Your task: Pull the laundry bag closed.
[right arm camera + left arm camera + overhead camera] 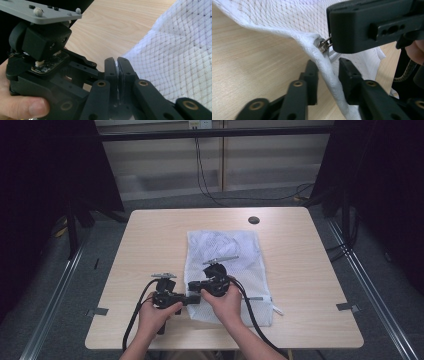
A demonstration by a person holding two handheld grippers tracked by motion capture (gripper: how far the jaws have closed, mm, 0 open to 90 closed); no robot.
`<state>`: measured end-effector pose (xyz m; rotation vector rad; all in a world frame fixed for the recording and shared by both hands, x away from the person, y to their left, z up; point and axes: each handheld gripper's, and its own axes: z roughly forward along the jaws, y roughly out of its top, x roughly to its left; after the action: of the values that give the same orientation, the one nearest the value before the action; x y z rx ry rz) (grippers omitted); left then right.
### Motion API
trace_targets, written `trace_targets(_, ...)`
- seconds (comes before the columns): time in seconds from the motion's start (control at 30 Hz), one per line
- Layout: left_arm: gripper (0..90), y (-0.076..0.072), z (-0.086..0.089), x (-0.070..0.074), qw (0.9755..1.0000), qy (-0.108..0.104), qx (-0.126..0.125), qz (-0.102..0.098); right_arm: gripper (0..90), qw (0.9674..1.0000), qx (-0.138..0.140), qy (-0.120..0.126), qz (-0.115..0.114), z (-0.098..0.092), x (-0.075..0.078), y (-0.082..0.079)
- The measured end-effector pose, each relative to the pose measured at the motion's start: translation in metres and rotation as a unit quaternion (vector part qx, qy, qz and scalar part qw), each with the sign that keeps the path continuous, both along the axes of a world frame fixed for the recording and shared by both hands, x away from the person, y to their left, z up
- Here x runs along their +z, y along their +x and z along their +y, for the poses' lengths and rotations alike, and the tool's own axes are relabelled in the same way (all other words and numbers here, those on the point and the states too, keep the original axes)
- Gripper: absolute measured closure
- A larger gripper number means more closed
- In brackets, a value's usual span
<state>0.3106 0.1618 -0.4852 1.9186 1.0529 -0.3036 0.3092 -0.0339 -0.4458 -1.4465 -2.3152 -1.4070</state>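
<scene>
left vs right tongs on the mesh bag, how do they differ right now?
Left tongs are open, straddling the white mesh laundry bag's thick edge seam without pinching it. Right tongs are shut on the zipper pull at that corner. Both are black and meet at the bag's near-left corner.

Black tongs (186, 299), brass screws, grey plates, black cables

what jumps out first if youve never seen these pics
The white mesh laundry bag lying flat mid-table on the pale wooden table, something pale inside. At its near left corner both grippers meet: the right gripper is pinched shut on the zipper pull, and the left gripper straddles the bag's thick edge, jaws apart.
</scene>
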Motion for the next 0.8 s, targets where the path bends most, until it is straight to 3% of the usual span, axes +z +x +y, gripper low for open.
trace_targets(0.27, 88.2, 0.001, 0.000, 0.002, 0.9999, 0.007, 0.010, 0.009, 86.8, 1.0000, 0.003, 0.006, 0.005, -0.002, 0.000, 0.001)
trace_targets(0.37, 88.4, 0.001, -0.001, 0.003, 0.9997, 0.017, 0.015, -0.004, 86.9, 0.9999, 0.002, 0.009, 0.005, -0.004, 0.001, 0.001)
trace_targets(0.47, 88.5, 0.000, -0.001, 0.006, 0.9995, 0.020, 0.023, -0.004, 86.9, 0.9999, 0.002, 0.015, 0.006, -0.009, 0.001, 0.001)
trace_targets(0.57, 88.4, -0.002, -0.003, 0.009, 0.9984, 0.037, 0.029, -0.029, 86.9, 0.9998, 0.001, 0.021, 0.006, -0.013, -0.001, 0.000)
trace_targets(0.63, 88.6, -0.002, -0.004, 0.010, 0.9982, 0.042, 0.026, -0.034, 86.9, 0.9996, -0.001, 0.028, 0.009, -0.016, -0.001, 0.000)
trace_targets(0.8, 88.9, -0.003, -0.006, 0.010, 0.9980, 0.038, 0.025, -0.044, 86.9, 0.9994, -0.002, 0.032, 0.008, -0.020, 0.000, 0.000)
